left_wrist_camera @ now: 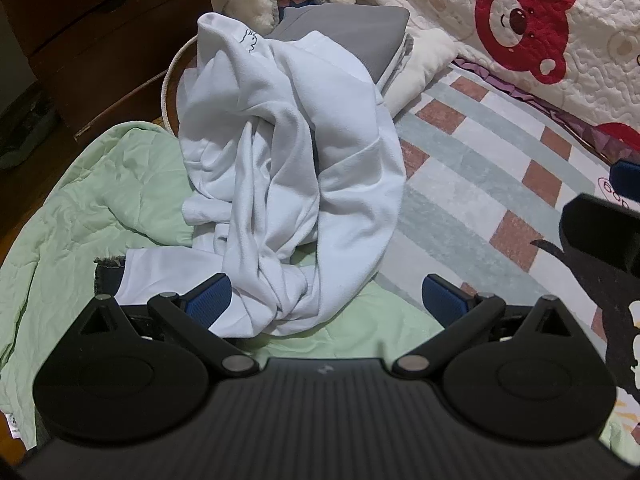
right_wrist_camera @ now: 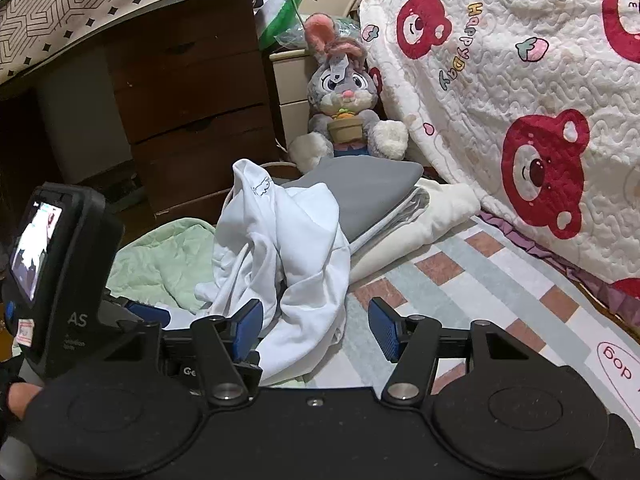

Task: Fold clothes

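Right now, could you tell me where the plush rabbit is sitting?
In the right wrist view the plush rabbit sits upright at the back, between the wooden drawers and the bear quilt, just behind the folded grey cloth.

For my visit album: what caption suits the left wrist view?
Open left gripper poised over a crumpled white garment on a green blanket.

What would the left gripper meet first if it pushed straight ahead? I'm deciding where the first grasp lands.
Most likely the crumpled white garment: its lower folds already lie between the open fingers of the left gripper, resting on the green blanket. Depth is hard to judge.
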